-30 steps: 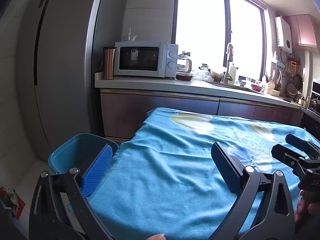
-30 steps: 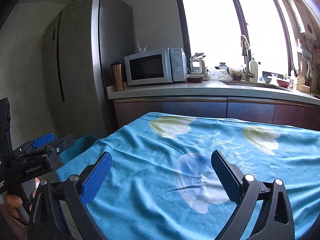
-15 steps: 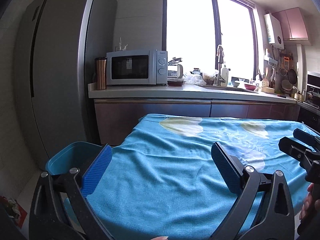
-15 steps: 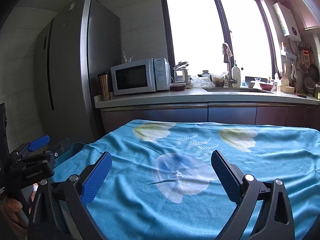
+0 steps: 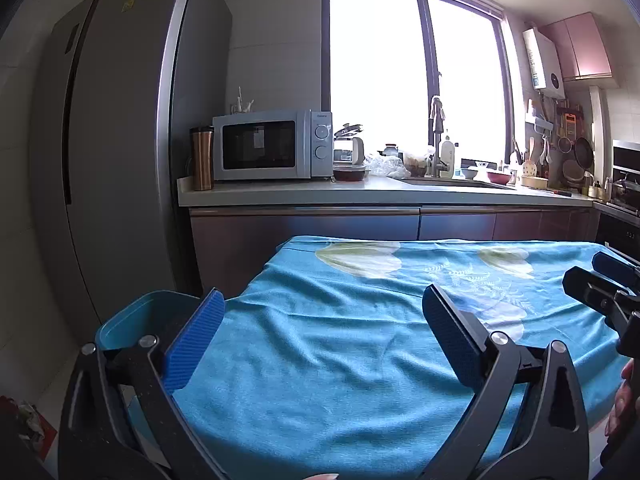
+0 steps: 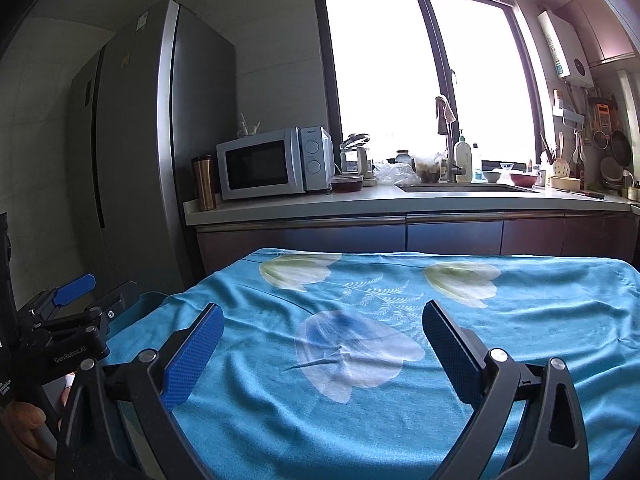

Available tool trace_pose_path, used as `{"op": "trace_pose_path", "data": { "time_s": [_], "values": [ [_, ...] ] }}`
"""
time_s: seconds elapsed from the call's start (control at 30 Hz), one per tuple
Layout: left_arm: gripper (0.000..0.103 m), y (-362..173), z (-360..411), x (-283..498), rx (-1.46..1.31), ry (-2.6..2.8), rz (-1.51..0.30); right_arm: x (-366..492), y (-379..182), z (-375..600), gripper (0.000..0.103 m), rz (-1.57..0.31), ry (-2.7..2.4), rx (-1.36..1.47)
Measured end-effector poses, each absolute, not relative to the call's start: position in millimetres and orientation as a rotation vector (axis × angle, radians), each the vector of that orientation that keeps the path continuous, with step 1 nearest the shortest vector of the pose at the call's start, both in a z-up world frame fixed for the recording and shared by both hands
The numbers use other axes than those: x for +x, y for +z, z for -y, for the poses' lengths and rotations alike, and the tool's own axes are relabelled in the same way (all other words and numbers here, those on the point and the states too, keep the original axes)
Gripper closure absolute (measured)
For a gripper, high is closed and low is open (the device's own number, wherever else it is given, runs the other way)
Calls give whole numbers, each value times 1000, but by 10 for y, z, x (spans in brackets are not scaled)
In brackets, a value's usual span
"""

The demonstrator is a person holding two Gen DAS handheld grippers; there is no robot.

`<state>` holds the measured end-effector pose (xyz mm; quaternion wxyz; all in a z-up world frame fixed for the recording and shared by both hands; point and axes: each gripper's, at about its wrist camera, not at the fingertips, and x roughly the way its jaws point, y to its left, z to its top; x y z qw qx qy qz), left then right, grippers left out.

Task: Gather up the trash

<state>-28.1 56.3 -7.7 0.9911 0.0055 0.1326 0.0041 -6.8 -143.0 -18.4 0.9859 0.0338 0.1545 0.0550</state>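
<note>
Both claws spread wide, nothing between: left gripper (image 5: 322, 330), right gripper (image 6: 322, 330), over blue tablecloth (image 5: 340, 344). Teal bin (image 5: 132, 320) beside table's left edge, contents hidden. Crumpled trash (image 5: 30, 420) on floor, seen only from left wrist.

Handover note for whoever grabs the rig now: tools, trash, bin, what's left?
Left tool: open, empty, above the near edge of the blue tablecloth.
Right tool: open, empty, over the cloth.
Teal bin: on the floor at the table's left corner; contents not visible.
Crumpled trash: on the floor, far left.
Done: no trash in view on the cloth.
Left: probably that floor trash.
</note>
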Motion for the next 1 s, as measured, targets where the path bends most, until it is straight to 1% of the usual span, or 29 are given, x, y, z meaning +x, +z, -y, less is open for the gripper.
{"op": "trace_pose_path", "data": {
  "time_s": [1.0],
  "values": [
    [6,-53,-509,-329,26,8,-241,-109,-128,1546,7,-300,102,66]
  ]
}}
